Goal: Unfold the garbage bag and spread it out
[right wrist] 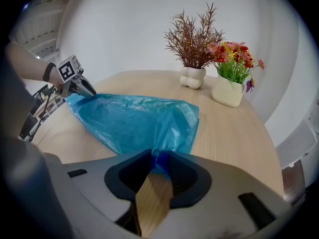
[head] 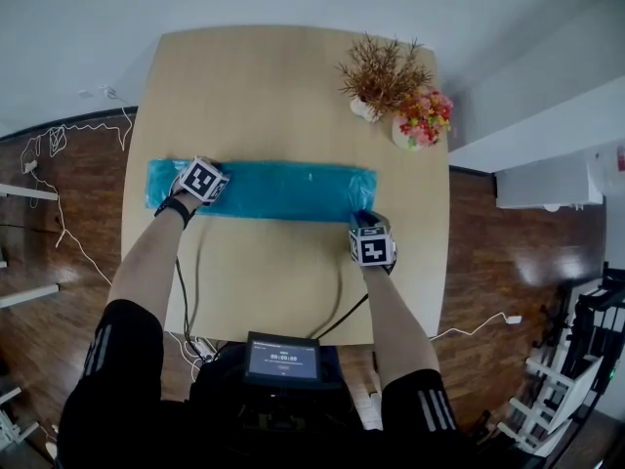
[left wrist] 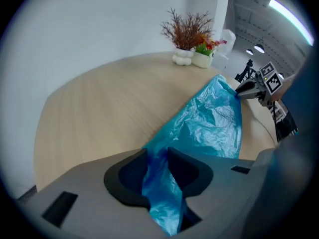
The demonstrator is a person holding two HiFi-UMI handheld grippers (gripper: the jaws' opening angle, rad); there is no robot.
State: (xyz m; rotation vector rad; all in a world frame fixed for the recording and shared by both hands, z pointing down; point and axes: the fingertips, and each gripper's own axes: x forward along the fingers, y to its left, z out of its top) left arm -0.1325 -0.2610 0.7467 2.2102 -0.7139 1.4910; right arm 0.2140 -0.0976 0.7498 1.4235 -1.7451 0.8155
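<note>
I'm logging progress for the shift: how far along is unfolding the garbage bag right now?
Done: the garbage bag lies stretched out lengthwise as a long band across the table. In hand: the left gripper is closed on film at one end, and the right gripper pinches a corner at the other end. Left: the band looks narrow and probably folded lengthwise, so it needs opening widthwise and flattening.

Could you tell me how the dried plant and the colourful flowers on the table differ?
The dried plant is taller, all bare brown twigs; the flowers are lower, with green leaves and pink, red and yellow blooms. The plant's vase is small and bumpy; the flowers' pot is bigger and smooth. Both containers are white, side by side on the table.
</note>
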